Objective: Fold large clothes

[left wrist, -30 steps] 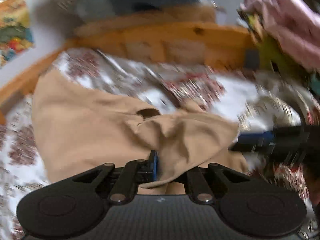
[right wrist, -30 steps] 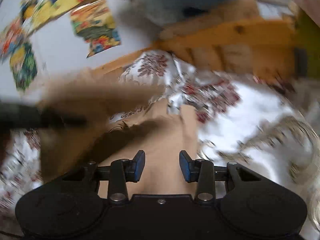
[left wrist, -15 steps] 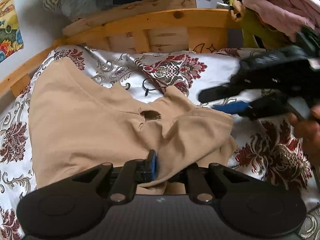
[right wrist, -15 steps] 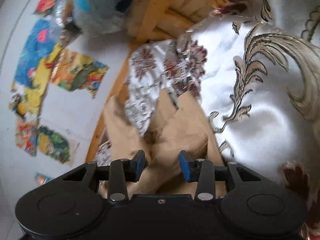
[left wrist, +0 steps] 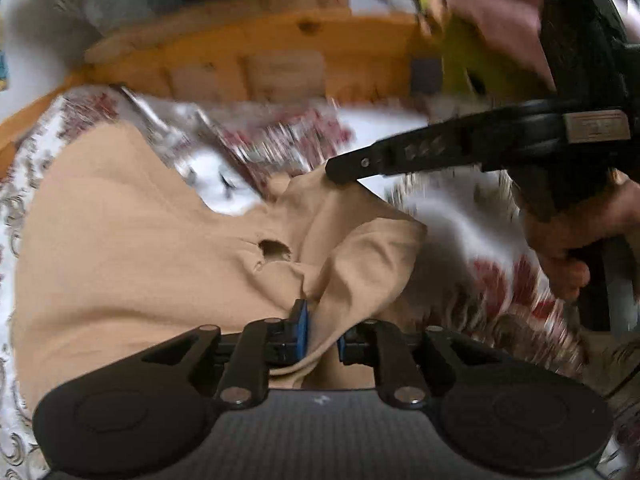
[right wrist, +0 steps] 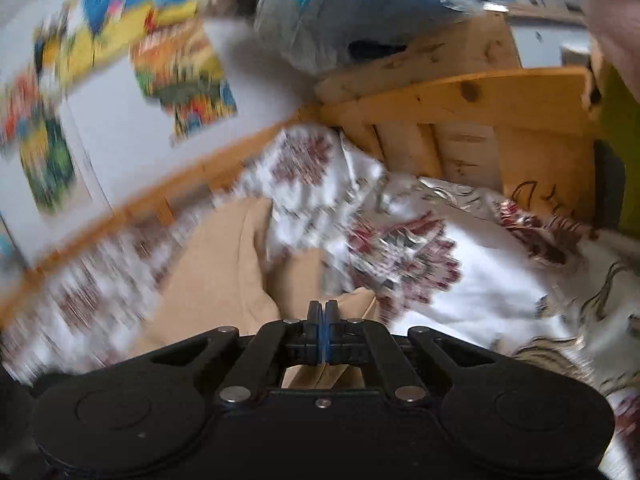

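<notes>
A tan garment (left wrist: 120, 248) lies spread on a flower-patterned bed sheet (left wrist: 460, 216), with a small hole near its bunched middle. My left gripper (left wrist: 320, 332) is shut on a fold of the tan garment at its near edge. In the left wrist view my right gripper (left wrist: 340, 168) comes in from the right, its tip touching the garment's far bunched corner. In the right wrist view my right gripper (right wrist: 322, 320) is shut, with tan garment (right wrist: 224, 272) just under and behind its fingertips; the blur hides whether cloth is pinched.
A wooden bed frame (left wrist: 256, 64) runs along the far side of the sheet. A blue bagged bundle (right wrist: 360, 4) sits on it. Pink and green clothes (left wrist: 492, 12) pile at the far right. Colourful posters (right wrist: 120, 64) hang on the left wall.
My right gripper has swung back over the garment and closed from open. Its tip now sits at the garment's far corner. My left gripper keeps its hold.
</notes>
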The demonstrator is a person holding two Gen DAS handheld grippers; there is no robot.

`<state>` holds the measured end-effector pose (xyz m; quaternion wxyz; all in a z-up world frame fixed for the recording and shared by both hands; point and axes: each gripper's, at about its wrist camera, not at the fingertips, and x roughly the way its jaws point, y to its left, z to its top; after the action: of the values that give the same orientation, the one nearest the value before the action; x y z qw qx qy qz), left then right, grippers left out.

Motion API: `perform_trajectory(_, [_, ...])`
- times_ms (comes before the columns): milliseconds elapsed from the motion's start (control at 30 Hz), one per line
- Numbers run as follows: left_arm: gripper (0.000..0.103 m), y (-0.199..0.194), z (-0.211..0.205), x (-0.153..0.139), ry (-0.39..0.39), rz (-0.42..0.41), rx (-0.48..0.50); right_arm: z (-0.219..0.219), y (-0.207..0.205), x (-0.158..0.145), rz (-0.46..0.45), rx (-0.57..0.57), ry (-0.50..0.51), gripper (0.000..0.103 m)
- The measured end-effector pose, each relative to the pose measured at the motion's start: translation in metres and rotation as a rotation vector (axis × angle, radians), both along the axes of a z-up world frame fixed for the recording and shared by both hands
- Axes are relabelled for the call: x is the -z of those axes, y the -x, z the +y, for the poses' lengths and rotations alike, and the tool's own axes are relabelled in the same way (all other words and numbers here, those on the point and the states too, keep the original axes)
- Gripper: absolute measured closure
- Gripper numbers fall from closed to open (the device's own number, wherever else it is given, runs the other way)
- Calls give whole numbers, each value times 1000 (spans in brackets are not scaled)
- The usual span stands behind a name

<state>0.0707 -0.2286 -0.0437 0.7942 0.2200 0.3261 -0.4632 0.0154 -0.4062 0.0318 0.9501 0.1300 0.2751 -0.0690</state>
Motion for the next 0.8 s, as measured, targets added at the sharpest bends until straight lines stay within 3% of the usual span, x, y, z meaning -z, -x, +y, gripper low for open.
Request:
perform_trajectory(67, [82, -1, 0, 11, -12, -7, 19, -6, -4, 28, 77, 17, 31, 103])
perform_trajectory(133, [71, 0, 7, 7, 17, 8, 47, -12, -2, 48, 87, 12, 20, 103])
perform_trajectory(200, [46, -1, 13, -1, 66, 56, 73, -11, 1, 56, 69, 4, 31, 103])
perform_trajectory(300, [30, 1, 23, -17, 143, 94, 94, -6, -3, 57, 75, -8, 90, 103])
perform_trajectory(533, [10, -7, 85, -74, 326, 113, -17, 8, -3, 58, 87, -37, 216, 103])
perform_trajectory(667, [6, -25, 130, -88, 330, 79, -173, 15, -7, 57, 82, -42, 280, 103])
perform_trajectory(733, [6, -37, 149, -80, 307, 79, -257, 18, -9, 55, 77, -50, 319, 103])
perform_trajectory(800, [8, -54, 166, -64, 281, 130, -355, 22, -12, 53, 71, -65, 370, 103])
